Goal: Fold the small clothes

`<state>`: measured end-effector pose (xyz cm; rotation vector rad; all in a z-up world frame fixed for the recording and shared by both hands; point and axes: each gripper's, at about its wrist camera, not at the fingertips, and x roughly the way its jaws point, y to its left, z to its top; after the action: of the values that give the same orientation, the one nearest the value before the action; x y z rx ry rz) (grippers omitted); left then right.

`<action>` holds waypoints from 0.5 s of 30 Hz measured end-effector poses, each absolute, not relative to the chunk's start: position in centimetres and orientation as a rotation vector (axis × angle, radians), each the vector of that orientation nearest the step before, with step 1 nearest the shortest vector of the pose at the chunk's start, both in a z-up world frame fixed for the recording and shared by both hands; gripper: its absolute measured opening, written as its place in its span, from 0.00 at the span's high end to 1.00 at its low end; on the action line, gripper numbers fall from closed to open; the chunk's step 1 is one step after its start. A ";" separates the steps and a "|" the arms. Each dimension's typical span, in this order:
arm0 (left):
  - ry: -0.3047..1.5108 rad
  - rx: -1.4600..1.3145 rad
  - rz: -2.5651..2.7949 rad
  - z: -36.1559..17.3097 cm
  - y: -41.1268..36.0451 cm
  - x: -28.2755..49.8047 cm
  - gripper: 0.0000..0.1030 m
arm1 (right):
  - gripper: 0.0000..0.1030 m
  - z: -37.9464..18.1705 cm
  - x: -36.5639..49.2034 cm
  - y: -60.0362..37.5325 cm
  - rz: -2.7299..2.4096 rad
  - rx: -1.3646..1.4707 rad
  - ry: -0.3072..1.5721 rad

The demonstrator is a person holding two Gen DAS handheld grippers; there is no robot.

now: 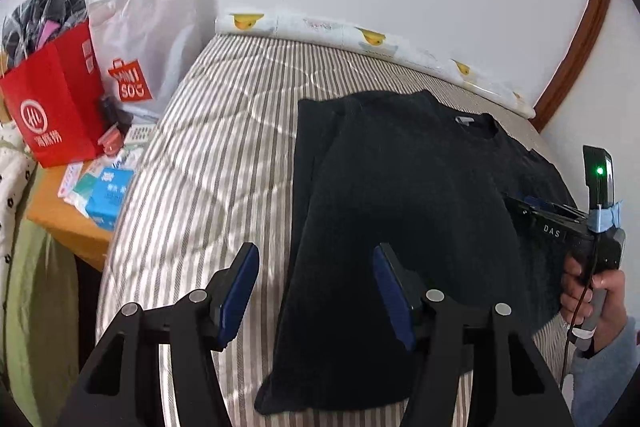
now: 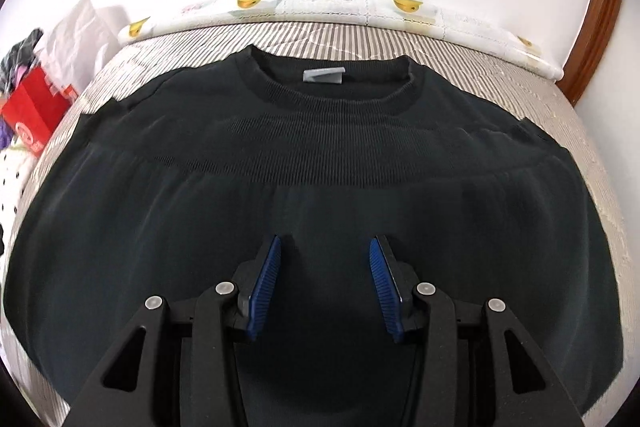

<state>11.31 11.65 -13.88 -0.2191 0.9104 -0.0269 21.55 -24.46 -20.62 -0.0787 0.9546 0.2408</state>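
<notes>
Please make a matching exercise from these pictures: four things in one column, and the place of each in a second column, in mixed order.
Things:
1. black sweater
2. red bag
3. grey label
4. blue box

Places:
a. inside the neck opening of the sweater
b. lying flat on the wooden table beside the bed
c. spread on the striped bed cover
d. standing on the table beside the bed, with clothes in it

Pairs: 1-c, 2-d, 3-a, 4-b

I saw one garment – a black knit sweater (image 2: pixel 320 155) lying flat on the striped bed cover, front up, its round ribbed collar toward the wall and a grey neck label showing inside. Its left sleeve lay folded in – straight down its side.
</notes>
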 end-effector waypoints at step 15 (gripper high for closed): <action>0.918 -0.399 -0.091 -16.6 12.7 5.2 0.45 | 0.56 -21.1 12.7 -25.7 0.241 -0.127 0.892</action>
<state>5.17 12.69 -16.61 -0.3995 0.9184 -0.0915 12.70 -25.75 -21.06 -0.1271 0.8924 0.2408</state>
